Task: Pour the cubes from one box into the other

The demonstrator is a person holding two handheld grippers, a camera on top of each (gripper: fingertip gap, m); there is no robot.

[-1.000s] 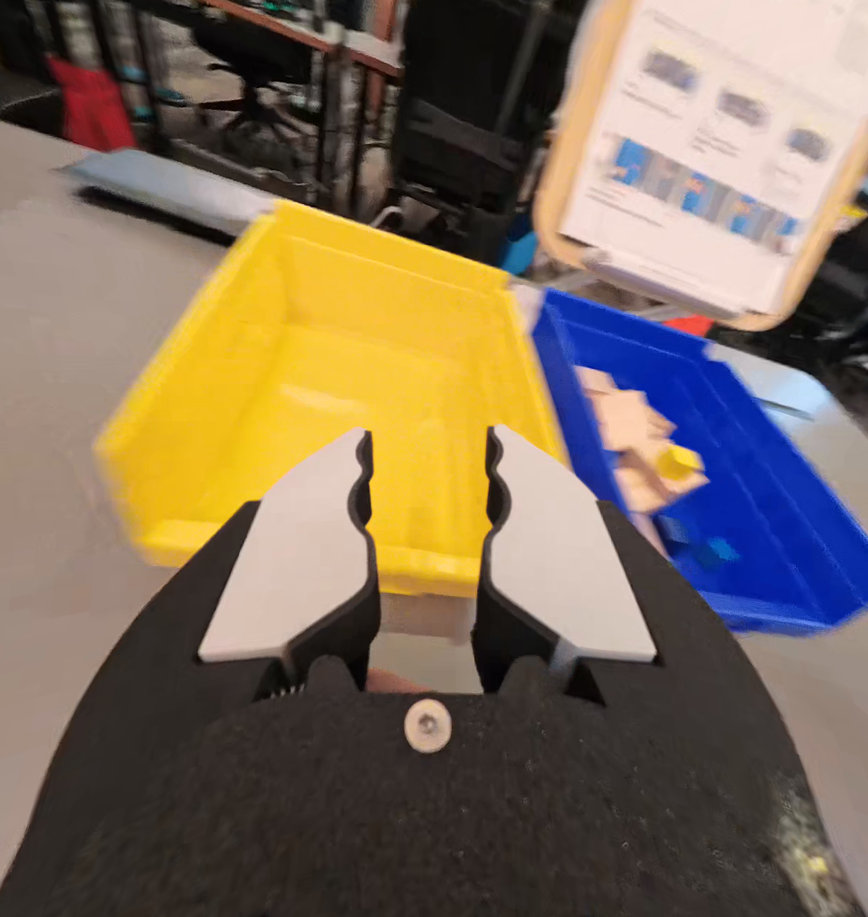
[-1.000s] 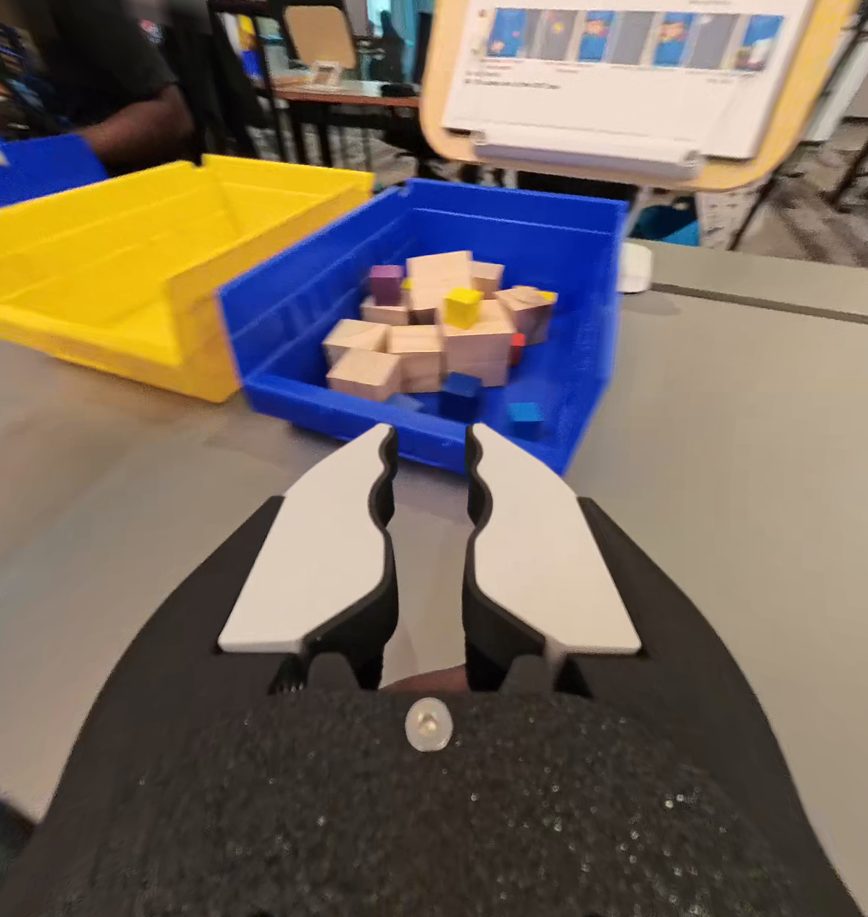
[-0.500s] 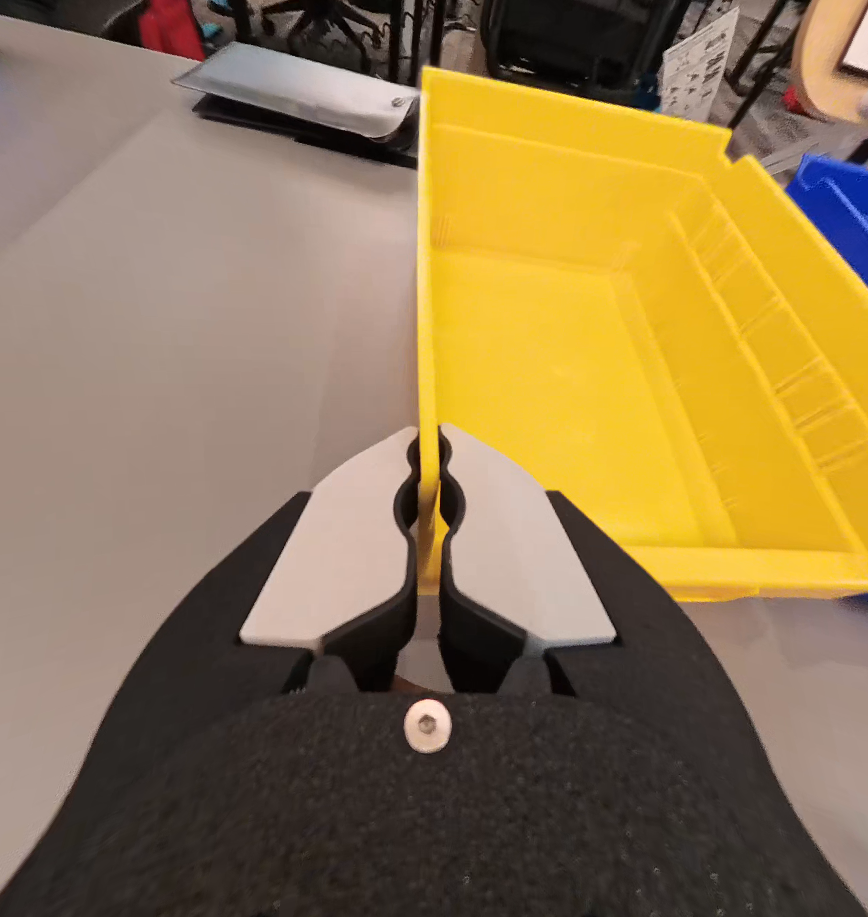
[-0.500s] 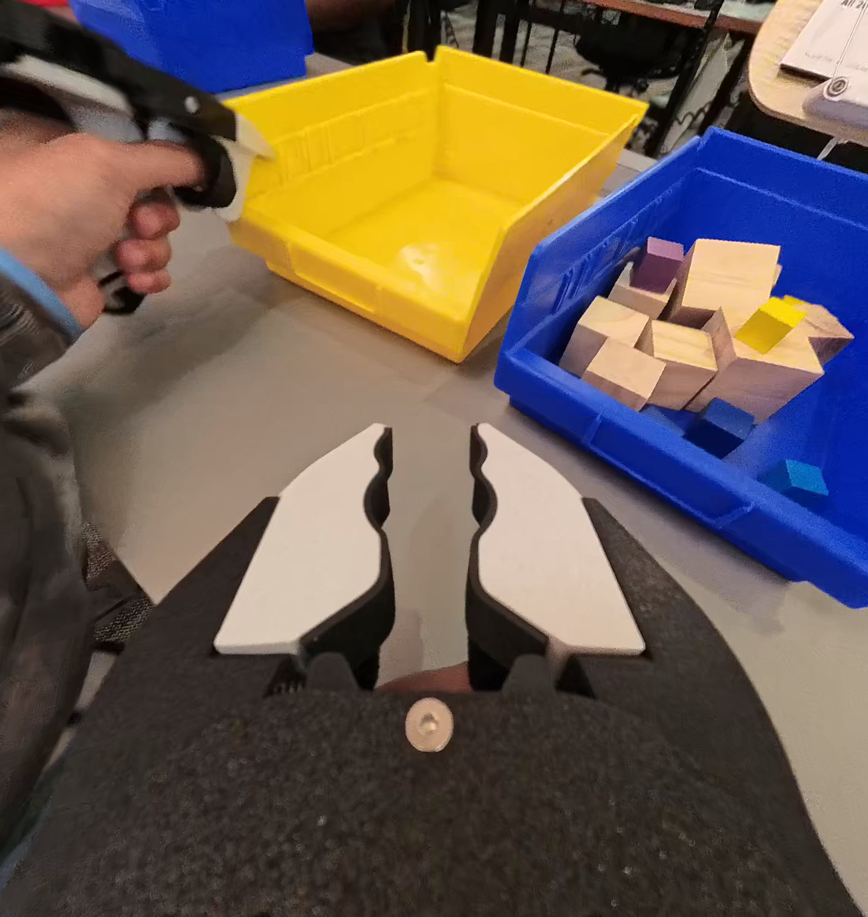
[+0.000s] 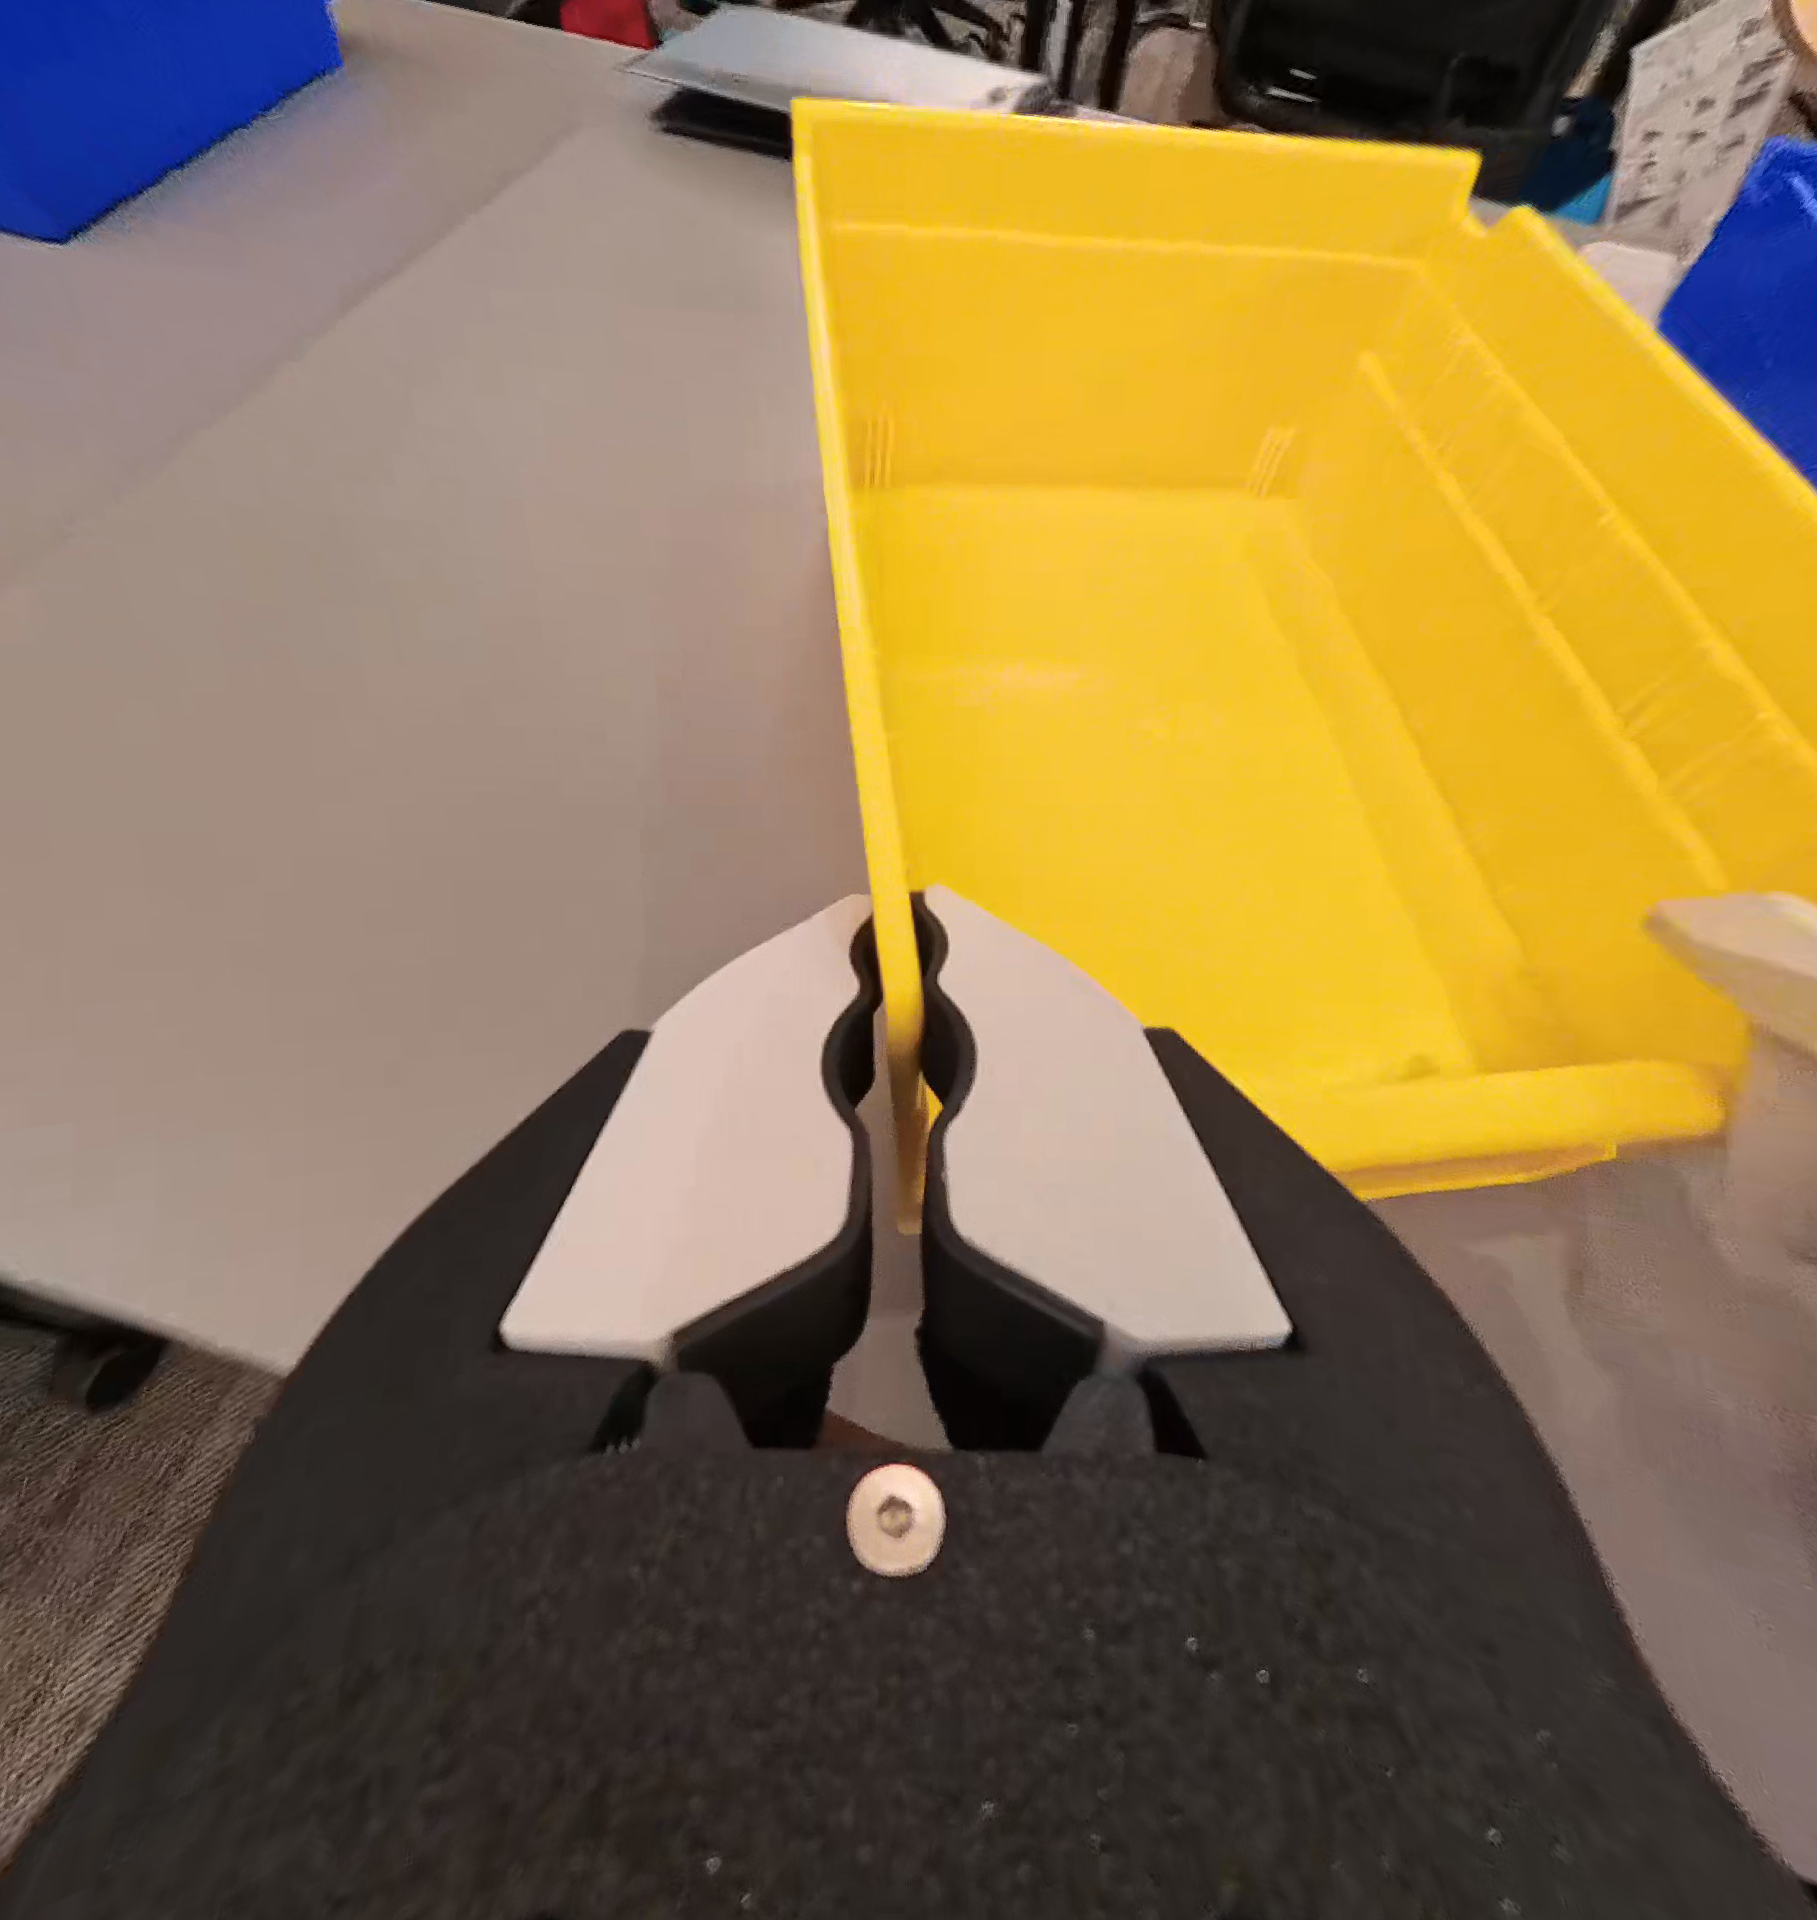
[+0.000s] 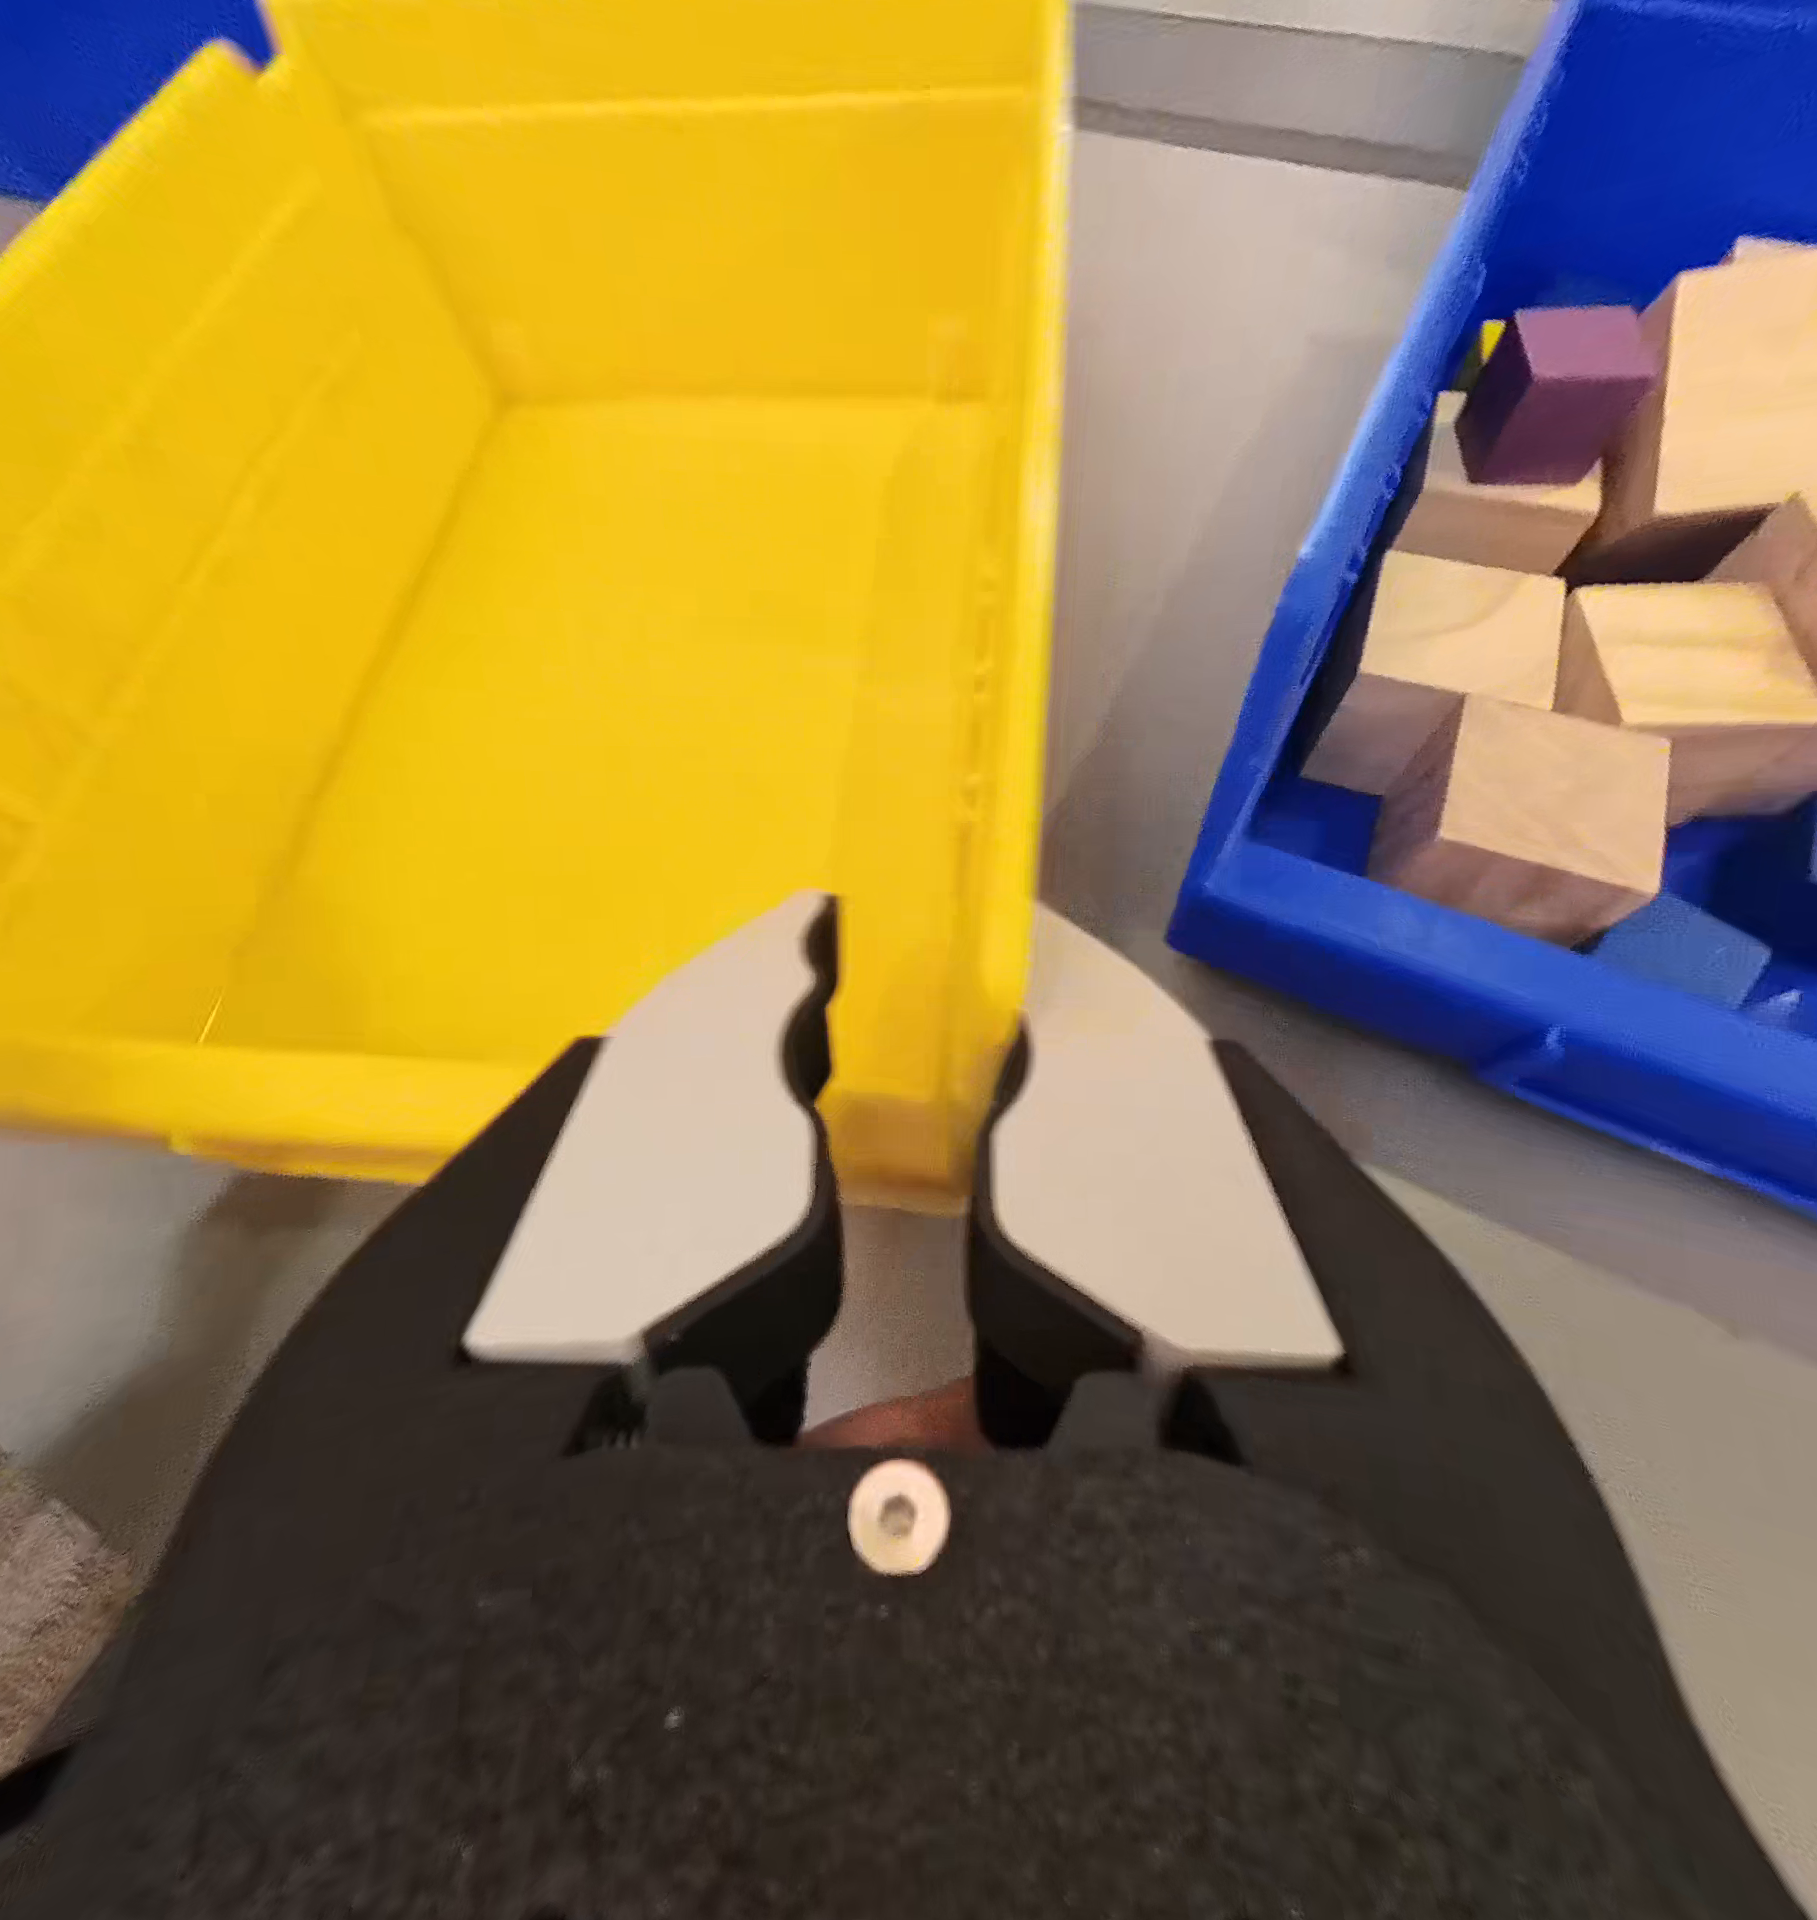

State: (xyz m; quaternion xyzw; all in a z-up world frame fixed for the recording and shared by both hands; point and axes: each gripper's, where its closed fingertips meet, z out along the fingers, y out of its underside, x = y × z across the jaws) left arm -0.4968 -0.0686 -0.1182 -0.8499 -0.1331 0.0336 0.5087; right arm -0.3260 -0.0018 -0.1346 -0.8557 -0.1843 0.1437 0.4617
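Note:
The empty yellow box [image 5: 1143, 727] sits on the grey table. My left gripper [image 5: 899, 935] is shut on its left wall near the front corner. My right gripper [image 6: 925, 966] is open, with one finger inside and one outside the right wall of the yellow box [image 6: 623, 623] near its front corner. One of its fingers [image 5: 1777, 966] shows at the right in the left wrist view. The blue box [image 6: 1403, 966] stands to the right, apart from the yellow one. It holds several wooden cubes [image 6: 1538, 810], a purple cube [image 6: 1558, 395] and small blue cubes [image 6: 1673, 945].
A second blue box [image 5: 104, 104] stands at the far left of the table. A flat grey device [image 5: 831, 73] lies behind the yellow box. The table's near edge and the carpet floor [image 5: 73, 1507] show at lower left. Chairs and stands fill the background.
My left gripper closed on the yellow box's left wall and stays there. My right gripper moved left from in front of the blue box to straddle the yellow box's right wall.

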